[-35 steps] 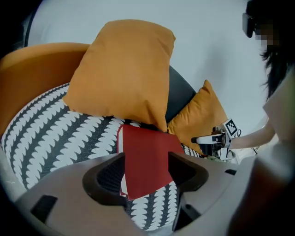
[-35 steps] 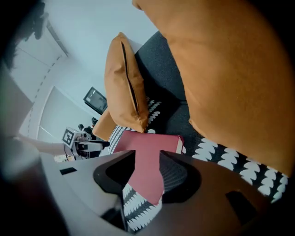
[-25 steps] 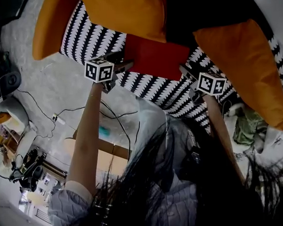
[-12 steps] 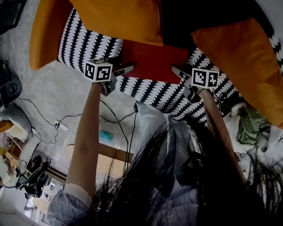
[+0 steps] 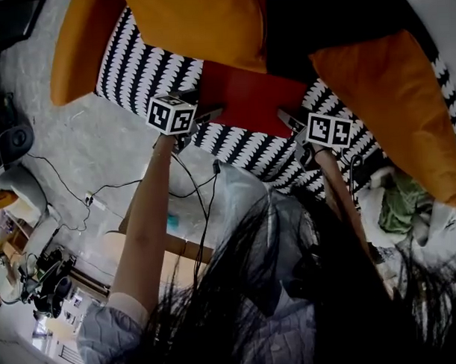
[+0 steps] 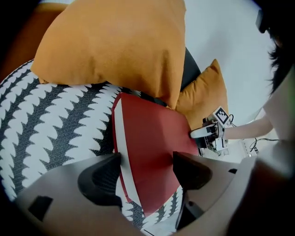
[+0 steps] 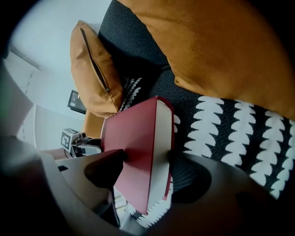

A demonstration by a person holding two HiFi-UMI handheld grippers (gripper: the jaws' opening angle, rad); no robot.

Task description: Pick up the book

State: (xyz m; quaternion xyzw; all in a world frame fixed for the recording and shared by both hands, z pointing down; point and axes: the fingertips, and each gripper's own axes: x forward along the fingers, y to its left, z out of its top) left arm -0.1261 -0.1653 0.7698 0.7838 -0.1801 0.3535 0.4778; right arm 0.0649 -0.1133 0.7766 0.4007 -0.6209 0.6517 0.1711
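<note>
A red hardcover book (image 5: 251,98) lies on the black-and-white patterned sofa seat (image 5: 134,69), partly tucked under an orange cushion. My left gripper (image 5: 209,111) is at the book's left edge and my right gripper (image 5: 289,117) at its right edge. In the left gripper view the book (image 6: 152,143) sits slantwise between my left gripper's (image 6: 146,168) spread jaws, its white page edge by one pad. The right gripper view shows the book (image 7: 138,147) angled between my right gripper's (image 7: 147,161) wide jaws. Neither pair visibly clamps it.
Orange cushions (image 5: 200,25) (image 5: 389,97) crowd the seat behind and to the right of the book. Grey floor (image 5: 85,160) with cables lies left of the sofa. The person's arms and dark hair (image 5: 292,302) fill the lower part of the head view.
The left gripper has edged slightly right toward the book's left edge. The right gripper has shifted a little up and left at the book's right edge. The book has stayed put.
</note>
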